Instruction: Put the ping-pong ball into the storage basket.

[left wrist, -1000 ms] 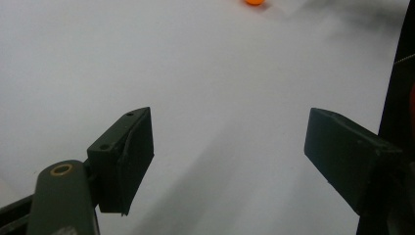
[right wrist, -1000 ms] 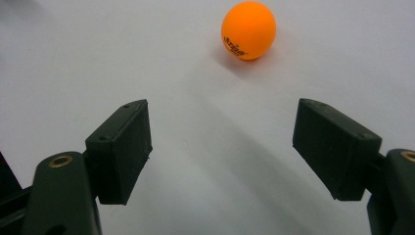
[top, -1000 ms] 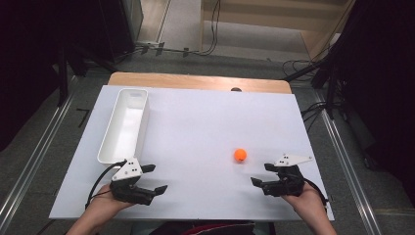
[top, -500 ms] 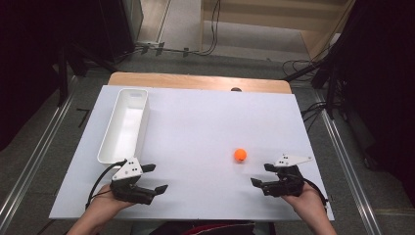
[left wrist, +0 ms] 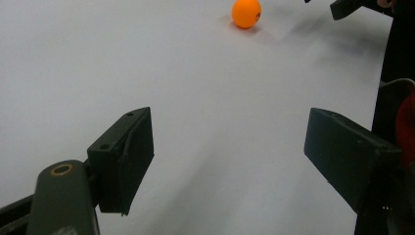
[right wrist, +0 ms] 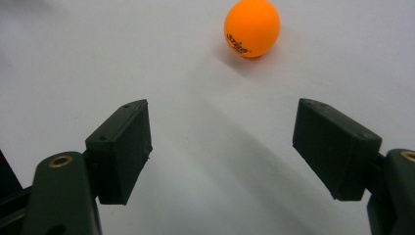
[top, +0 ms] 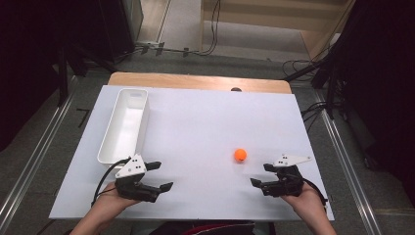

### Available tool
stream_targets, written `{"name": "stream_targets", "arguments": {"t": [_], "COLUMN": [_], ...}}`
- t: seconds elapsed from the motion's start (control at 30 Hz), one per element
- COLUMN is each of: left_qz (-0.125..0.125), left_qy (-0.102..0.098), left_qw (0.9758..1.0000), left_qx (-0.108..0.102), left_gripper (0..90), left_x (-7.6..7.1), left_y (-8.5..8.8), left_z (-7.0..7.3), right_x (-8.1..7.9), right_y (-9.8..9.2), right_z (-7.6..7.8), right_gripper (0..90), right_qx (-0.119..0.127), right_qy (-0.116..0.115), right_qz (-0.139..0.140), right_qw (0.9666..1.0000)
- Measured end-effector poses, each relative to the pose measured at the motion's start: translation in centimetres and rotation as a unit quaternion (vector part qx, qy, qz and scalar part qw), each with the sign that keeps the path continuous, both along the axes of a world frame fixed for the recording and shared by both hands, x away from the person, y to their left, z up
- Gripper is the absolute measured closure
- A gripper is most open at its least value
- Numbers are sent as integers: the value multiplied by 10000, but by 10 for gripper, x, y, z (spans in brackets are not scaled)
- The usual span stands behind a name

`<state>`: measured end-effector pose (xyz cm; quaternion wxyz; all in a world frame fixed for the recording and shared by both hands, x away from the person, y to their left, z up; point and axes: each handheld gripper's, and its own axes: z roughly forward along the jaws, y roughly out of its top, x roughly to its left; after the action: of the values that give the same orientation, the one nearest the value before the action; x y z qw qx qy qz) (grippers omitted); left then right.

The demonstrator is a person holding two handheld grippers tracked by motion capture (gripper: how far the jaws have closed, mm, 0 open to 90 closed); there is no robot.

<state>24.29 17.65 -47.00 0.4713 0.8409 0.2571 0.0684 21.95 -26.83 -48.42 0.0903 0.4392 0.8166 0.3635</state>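
A small orange ball (top: 240,154) lies on the white table (top: 205,127), right of centre; it also appears at the top of the left gripper view (left wrist: 246,13) and of the right gripper view (right wrist: 252,28). My right gripper (top: 261,175) rests near the front right edge, just in front and to the right of the ball, jaws wide apart and empty (right wrist: 221,147). My left gripper (top: 159,176) sits at the front left, open and empty (left wrist: 227,156), pointing right toward the ball. A long white tray (top: 139,122) stands along the left side, just beyond the left gripper.
A wooden strip (top: 195,81) runs along the table's far edge. Cables (top: 303,66) and dark equipment stand on the floor beyond and to both sides. The other gripper's jaw tip (left wrist: 347,7) shows at the top right of the left gripper view.
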Motion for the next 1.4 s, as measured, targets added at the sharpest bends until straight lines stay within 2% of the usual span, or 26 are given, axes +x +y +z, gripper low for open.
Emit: {"name": "stream_targets", "arguments": {"t": [0.37,0.5,0.63,0.93,1.23,1.3,1.33,1.4], "left_qz": [180,258,358,371,521,481,494,487], "left_qy": [119,76,-28,-149,-71,-62,-125,-93], "left_qw": [9998,9996,9993,9992,9986,9988,9987,9988], "left_qx": [-48,-39,126,8,-110,-41,14,-35], "left_gripper": [180,179,180,180,180,180,180,180], "left_x": [8,10,12,17,23,23,24,24], "left_y": [-10,-12,-18,-26,-30,-32,-35,-37], "left_z": [3,5,5,7,8,8,8,8], "right_x": [1,0,0,0,0,0,0,0], "right_y": [0,0,0,0,-1,-1,-1,-1], "right_z": [-1,-1,-1,-1,-1,-1,-1,-1], "right_gripper": [207,207,207,207,207,207,207,207], "right_qx": [5,3,1,7,8,-3,6,11], "right_qy": [-4,-8,-2,2,-18,-13,8,3], "right_qz": [3,10,12,-14,-1,-3,-14,-8], "right_qw": [10000,10000,10000,10000,10000,10000,10000,10000]}}
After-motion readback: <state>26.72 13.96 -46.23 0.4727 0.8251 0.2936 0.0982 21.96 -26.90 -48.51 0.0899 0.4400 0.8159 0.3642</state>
